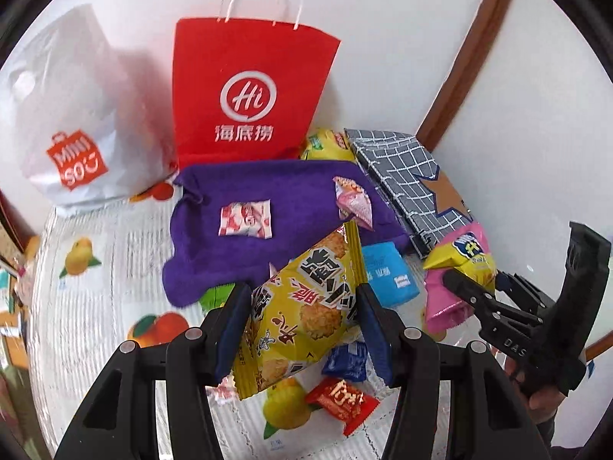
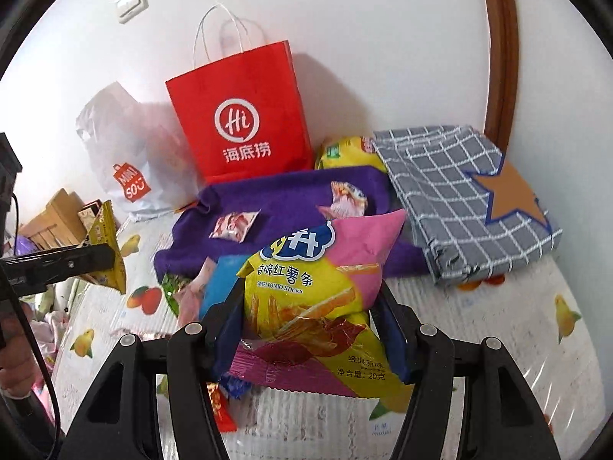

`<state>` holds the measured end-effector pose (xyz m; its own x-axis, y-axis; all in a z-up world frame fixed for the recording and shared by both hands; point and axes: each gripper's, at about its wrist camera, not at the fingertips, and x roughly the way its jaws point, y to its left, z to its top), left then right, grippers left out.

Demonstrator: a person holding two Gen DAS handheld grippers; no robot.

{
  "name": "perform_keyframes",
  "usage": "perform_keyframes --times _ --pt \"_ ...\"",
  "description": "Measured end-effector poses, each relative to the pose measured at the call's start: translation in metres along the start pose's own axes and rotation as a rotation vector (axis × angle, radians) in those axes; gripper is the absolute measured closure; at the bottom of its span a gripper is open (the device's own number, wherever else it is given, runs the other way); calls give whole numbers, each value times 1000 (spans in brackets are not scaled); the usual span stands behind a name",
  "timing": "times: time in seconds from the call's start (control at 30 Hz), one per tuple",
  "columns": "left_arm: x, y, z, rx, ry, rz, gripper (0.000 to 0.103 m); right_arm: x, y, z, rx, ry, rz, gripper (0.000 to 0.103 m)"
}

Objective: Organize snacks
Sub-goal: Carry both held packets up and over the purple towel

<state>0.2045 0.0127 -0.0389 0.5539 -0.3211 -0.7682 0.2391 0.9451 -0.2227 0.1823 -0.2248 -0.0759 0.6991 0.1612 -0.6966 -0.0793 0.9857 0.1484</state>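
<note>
- Fruit-print table cover [image 1: 95, 268] is seen against a white wall; a white Miniso bag [image 1: 76, 122] and a red Haidilao paper bag [image 1: 245, 92] are stood at the back.
- Purple towel [image 1: 268, 199] is laid mid-table, two small packets resting on it.
- Left gripper [image 1: 299, 329] is closed on a yellow rice-cracker bag [image 1: 302, 306], held above the cover.
- Right gripper [image 2: 306, 329] is clamped on a pink-yellow sweet potato sticks bag [image 2: 322, 280], raised near the grey checked cloth [image 2: 452, 195].

Red paper bag [image 1: 245, 96] stands beside white plastic bag [image 1: 76, 122].
</note>
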Motion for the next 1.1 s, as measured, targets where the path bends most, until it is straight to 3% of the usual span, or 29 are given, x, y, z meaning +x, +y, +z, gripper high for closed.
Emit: perform_keyframes --times 0.5,1.1 --pt "25 22 44 0 -8 34 49 45 14 55 -19 -22 -43 41" --pt "86 52 90 -24 19 49 49 118 16 90 -23 15 -57 41"
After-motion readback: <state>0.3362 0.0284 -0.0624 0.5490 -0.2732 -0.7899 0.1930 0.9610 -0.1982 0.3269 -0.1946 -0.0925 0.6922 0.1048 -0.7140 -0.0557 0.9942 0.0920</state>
